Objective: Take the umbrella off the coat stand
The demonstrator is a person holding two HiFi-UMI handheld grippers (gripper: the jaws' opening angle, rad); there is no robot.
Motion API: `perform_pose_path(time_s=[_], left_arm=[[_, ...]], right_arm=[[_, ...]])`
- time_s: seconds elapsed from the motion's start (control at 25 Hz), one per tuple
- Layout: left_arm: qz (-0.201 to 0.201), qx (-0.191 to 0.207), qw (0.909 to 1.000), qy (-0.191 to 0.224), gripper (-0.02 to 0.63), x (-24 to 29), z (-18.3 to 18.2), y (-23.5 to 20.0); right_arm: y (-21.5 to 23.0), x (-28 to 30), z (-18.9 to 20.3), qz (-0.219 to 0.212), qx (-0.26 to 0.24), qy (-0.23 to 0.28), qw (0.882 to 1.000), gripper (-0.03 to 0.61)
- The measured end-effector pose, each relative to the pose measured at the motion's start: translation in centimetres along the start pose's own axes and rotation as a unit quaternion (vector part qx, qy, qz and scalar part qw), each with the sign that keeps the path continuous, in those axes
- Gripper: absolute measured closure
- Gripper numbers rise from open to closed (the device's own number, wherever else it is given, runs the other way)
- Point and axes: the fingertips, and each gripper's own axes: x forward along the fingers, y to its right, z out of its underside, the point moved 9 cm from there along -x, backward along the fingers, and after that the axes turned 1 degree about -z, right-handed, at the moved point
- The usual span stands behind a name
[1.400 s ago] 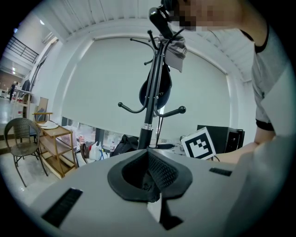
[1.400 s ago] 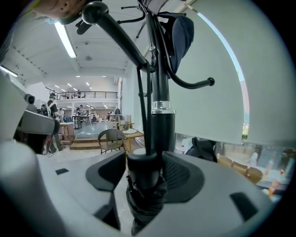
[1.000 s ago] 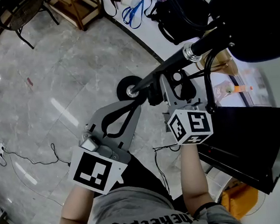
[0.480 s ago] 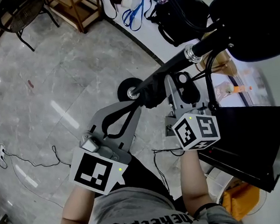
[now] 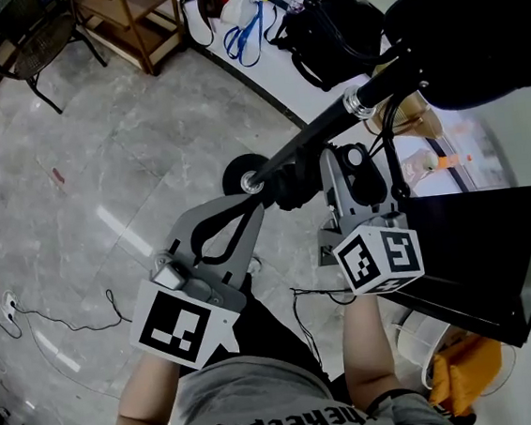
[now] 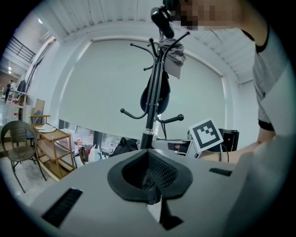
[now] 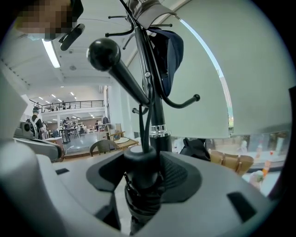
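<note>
In the right gripper view the right gripper (image 7: 144, 185) clamps one folded black umbrella (image 7: 141, 162), its cord running up beside the single coat stand (image 7: 157, 115). In the left gripper view the left gripper (image 6: 150, 183) is pinched together, empty. From the head view, floor (image 5: 73, 180) lies open leftward and one black box (image 5: 477, 251) crowds the right; the umbrella seems mostly hidden.

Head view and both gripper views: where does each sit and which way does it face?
Head view: on the person's head, looking steeply down at the coat stand; both forearms show.
Left gripper view: on the left gripper, facing the stand over shut, empty jaws; a sleeve shows.
Right gripper view: on the right gripper, facing the stand, jaws clamping the umbrella.
Shared: the coat stand.
</note>
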Motion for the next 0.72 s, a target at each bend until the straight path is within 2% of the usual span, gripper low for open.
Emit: perform_pose_path(time_s=[0.72], left_arm=[[0.07, 0.035, 0.9968, 0.012, 0.598, -0.7, -2.9, -0.2]], right_arm=[[-2.3, -4.4, -3.0, 0.054, 0.009, 0.045, 0.997, 0.348]])
